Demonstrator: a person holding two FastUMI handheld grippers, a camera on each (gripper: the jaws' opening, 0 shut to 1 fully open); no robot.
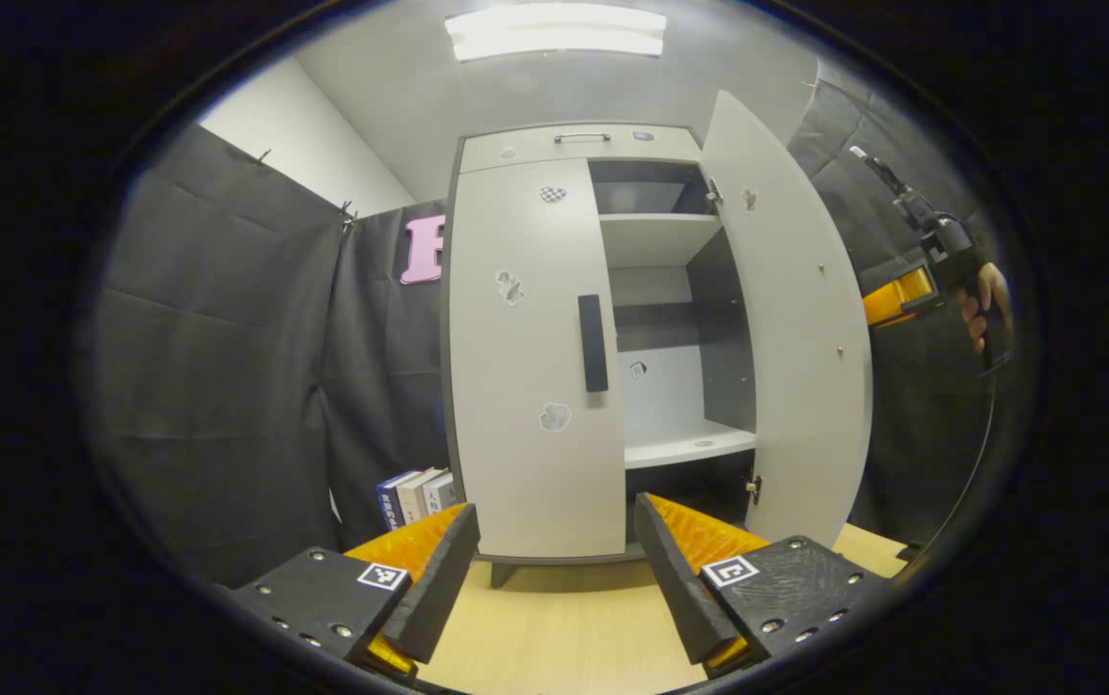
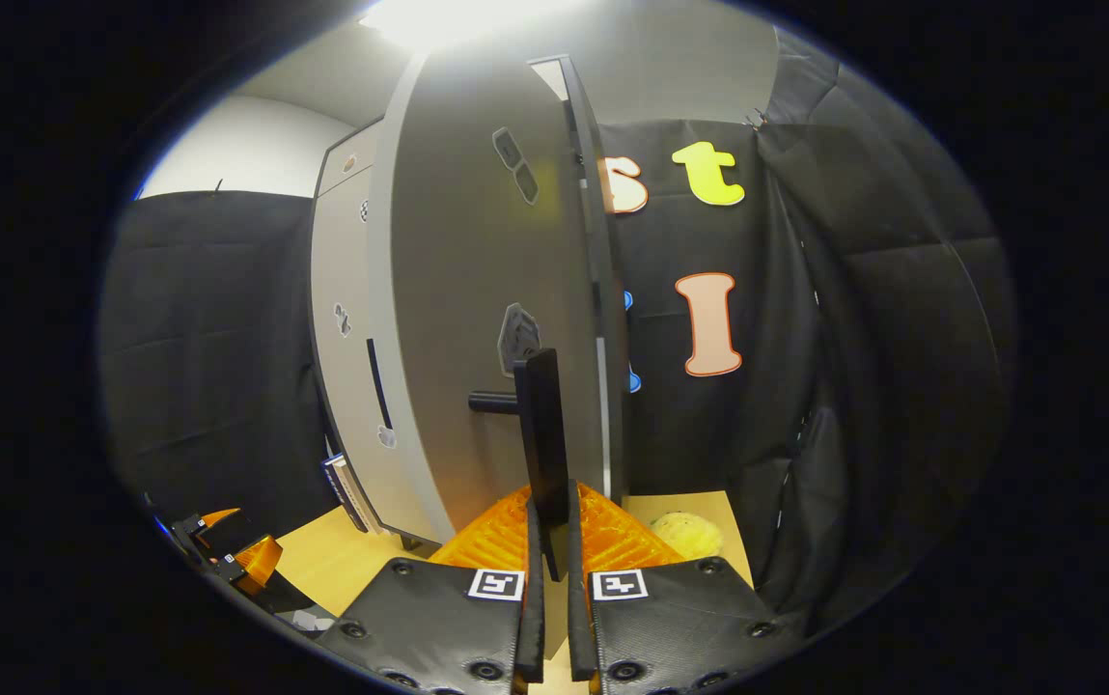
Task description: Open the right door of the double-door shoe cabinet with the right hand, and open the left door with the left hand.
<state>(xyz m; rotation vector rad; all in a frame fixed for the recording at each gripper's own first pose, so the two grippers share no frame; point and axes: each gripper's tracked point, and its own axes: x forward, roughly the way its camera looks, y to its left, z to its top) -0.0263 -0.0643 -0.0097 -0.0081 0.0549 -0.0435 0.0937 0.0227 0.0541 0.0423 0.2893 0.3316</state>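
Right gripper (image 2: pixel 548 569) clamps the right door's handle (image 2: pixel 544 434); left door (image 1: pixel 535 367) closed.

A ceiling light panel (image 1: pixel 555 31) glares brightly overhead, frames stay sharp, and fisheye distortion bends straight edges outward.

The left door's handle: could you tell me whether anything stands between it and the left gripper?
Nothing visible does. In the left gripper view the left gripper is open and faces the closed left door, with bare floor ahead and the left door's handle unobstructed. The right door, swung open, stands to one side.
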